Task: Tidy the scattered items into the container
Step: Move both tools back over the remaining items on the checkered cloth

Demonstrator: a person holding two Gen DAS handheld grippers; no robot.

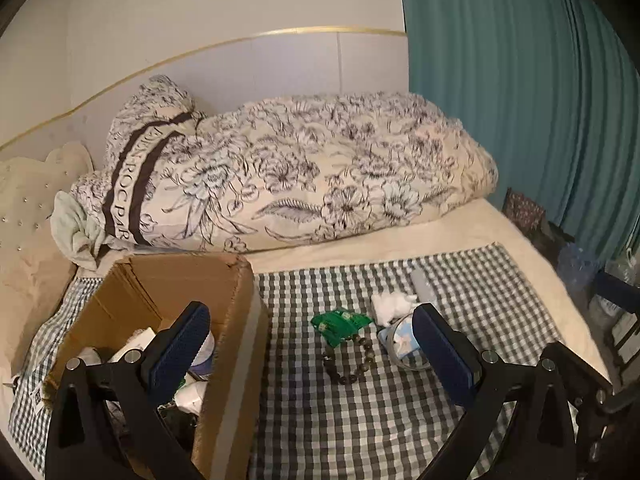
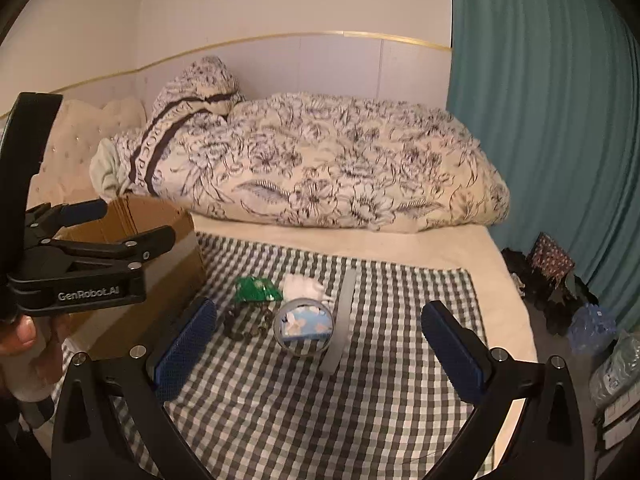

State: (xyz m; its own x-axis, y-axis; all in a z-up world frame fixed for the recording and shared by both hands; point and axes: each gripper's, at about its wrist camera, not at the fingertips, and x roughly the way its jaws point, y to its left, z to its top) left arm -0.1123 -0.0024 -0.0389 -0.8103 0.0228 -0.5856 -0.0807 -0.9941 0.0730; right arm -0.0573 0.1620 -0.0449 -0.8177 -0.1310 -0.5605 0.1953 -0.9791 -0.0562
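An open cardboard box (image 1: 236, 360) sits at the left on a checked cloth (image 1: 360, 420) and holds several items. To its right on the cloth lie a green packet (image 1: 340, 322), a dark bead bracelet (image 1: 352, 360), a white tissue wad (image 1: 392, 304), a round clear tub (image 1: 400, 344) and a grey stick (image 1: 422, 284). My left gripper (image 1: 320, 344) is open, straddling the box's right wall, with nothing between its pads. My right gripper (image 2: 320, 350) is open above the cloth, just short of the tub (image 2: 304, 326). The right wrist view shows the left gripper (image 2: 128, 222) above the box (image 2: 176, 276).
A folded floral duvet (image 1: 300, 176) lies across the bed behind the cloth. A teal curtain (image 1: 520, 100) hangs at the right. Bags and clutter (image 2: 560, 280) crowd the floor beyond the bed's right edge. A hand (image 2: 20, 336) holds the left gripper.
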